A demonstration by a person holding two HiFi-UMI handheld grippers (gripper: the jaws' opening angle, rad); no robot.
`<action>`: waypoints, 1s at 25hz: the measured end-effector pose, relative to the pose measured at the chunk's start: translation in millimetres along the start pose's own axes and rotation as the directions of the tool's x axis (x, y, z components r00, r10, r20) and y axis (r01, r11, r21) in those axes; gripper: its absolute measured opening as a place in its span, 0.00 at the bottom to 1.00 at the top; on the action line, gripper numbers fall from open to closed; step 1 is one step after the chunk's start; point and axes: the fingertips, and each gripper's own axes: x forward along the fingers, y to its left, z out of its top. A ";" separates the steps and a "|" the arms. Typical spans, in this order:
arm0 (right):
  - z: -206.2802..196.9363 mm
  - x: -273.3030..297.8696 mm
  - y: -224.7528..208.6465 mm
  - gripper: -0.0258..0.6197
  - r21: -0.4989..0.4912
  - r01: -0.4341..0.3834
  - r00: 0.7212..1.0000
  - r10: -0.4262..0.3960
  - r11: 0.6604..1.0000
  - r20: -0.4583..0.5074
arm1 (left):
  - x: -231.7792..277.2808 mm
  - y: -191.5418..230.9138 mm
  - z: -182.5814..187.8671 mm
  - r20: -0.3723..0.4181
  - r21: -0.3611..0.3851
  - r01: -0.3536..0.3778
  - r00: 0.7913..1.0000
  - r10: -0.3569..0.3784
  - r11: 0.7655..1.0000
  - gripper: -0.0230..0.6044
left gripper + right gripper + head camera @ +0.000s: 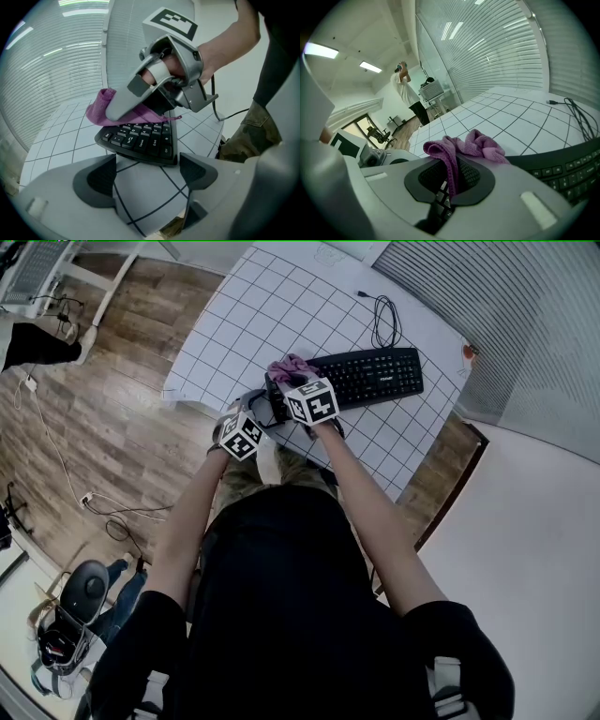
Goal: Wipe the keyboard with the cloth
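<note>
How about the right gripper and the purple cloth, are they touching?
Touching. The right gripper view shows the cloth pinched between the fingers of the right gripper.

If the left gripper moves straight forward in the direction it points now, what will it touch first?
Probably the near end of the black keyboard, just beyond the open left gripper; the purple cloth lies farther back. Depth is unclear.

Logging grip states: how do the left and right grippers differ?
The left gripper has its fingers apart and empty; the right gripper is shut on the purple cloth. The left gripper hangs over the table just off the keyboard; the right gripper is over its keys. Both are at one keyboard end.
</note>
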 end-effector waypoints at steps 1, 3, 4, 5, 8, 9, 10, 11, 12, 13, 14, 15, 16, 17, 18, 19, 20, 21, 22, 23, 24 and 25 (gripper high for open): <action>0.1 2.3 4.0 0.11 0.002 -0.008 1.000 0.008 1.000 -0.002 | 0.0 0.1 0.1 0.000 0.000 0.000 1.000 0.000 1.000 0.68; 0.6 6.9 11.2 0.11 0.001 -0.018 1.000 0.018 1.000 -0.007 | -0.1 0.7 0.4 0.000 -0.001 0.001 1.000 -0.001 1.000 0.68; 1.0 8.6 13.9 0.11 0.003 -0.021 1.000 0.021 1.000 -0.008 | -0.3 1.0 0.5 0.000 -0.001 0.001 1.000 -0.001 1.000 0.68; 1.3 9.7 15.7 0.11 0.013 -0.026 1.000 0.026 1.000 -0.004 | -0.3 1.0 0.5 0.000 -0.001 0.000 1.000 0.000 1.000 0.68; 1.9 11.4 18.5 0.11 0.042 -0.039 0.999 0.038 0.998 0.007 | 0.3 0.6 0.3 0.001 -0.001 -0.001 1.000 0.001 1.000 0.68; 1.9 12.0 18.9 0.11 0.042 -0.040 0.999 0.040 0.998 0.006 | 0.6 0.7 0.4 0.001 -0.001 -0.001 1.000 0.001 1.000 0.68; 2.1 12.5 19.4 0.11 0.043 -0.044 0.999 0.043 0.998 0.005 | 0.7 0.9 0.5 0.001 -0.001 0.000 1.000 0.000 1.000 0.68; 2.6 13.0 20.2 0.11 0.049 -0.051 0.999 0.050 0.998 0.006 | 0.5 1.1 0.6 0.001 -0.001 0.001 1.000 -0.001 1.000 0.68; 3.2 13.4 21.4 0.11 0.059 -0.061 0.998 0.061 0.996 0.008 | 0.2 1.3 0.7 0.001 -0.001 0.003 1.000 -0.003 1.000 0.68; 3.9 13.8 23.0 0.10 0.071 -0.073 0.997 0.072 0.995 0.012 | -0.2 1.5 0.7 0.001 -0.001 0.004 1.000 -0.004 1.000 0.68; 4.4 14.3 24.7 0.11 0.080 -0.084 0.996 0.083 0.993 0.015 | -0.4 1.7 0.6 0.001 -0.001 0.004 1.000 -0.004 1.000 0.68; 4.5 14.9 26.6 0.11 0.086 -0.093 0.996 0.092 0.992 0.017 | -0.5 1.9 0.5 0.002 -0.001 0.004 1.000 -0.004 1.000 0.68; 4.5 15.7 29.0 0.11 0.091 -0.104 0.995 0.103 0.990 0.019 | -0.4 1.9 0.5 0.003 0.000 0.004 1.000 -0.004 1.000 0.68; 4.7 16.2 32.4 0.11 0.101 -0.126 0.992 0.124 0.987 0.025 | -0.2 1.9 0.4 0.004 0.000 0.003 1.000 -0.003 1.000 0.68; 5.9 15.8 37.8 0.10 0.125 -0.167 0.986 0.163 0.978 0.040 | 0.1 1.8 0.5 0.005 -0.001 0.002 1.000 -0.002 1.000 0.68; 8.7 13.8 45.2 0.11 0.165 -0.229 0.973 0.221 0.959 0.067 | 0.5 1.6 0.7 0.004 -0.001 0.001 1.000 -0.001 1.000 0.68; 13.7 9.4 53.7 0.11 0.206 -0.300 0.953 0.284 0.931 0.107 | 0.8 1.2 0.8 0.003 -0.002 0.002 1.000 -0.002 1.000 0.68; 20.5 2.6 61.5 0.10 0.231 -0.363 0.930 0.335 0.903 0.154 | 1.0 0.7 1.0 0.001 -0.002 0.002 1.000 -0.002 1.000 0.68; 28.1 -5.9 67.5 0.10 0.238 -0.409 0.908 0.367 0.881 0.201 | 1.0 0.3 1.1 -0.001 -0.002 0.003 1.000 -0.003 1.000 0.68; 36.0 -15.3 71.5 0.10 0.231 -0.439 0.890 0.385 0.868 0.246 | 0.7 0.3 1.0 -0.001 -0.001 0.002 1.000 -0.002 1.000 0.68; 44.1 -25.3 73.6 0.10 0.221 -0.461 0.873 0.394 0.860 0.287 | 0.3 1.0 1.0 0.002 0.000 0.000 1.000 0.000 1.000 0.68; 52.5 -36.0 74.3 0.10 0.215 -0.479 0.856 0.400 0.851 0.328 | -0.1 2.2 1.1 0.006 0.001 -0.003 1.000 0.003 1.000 0.68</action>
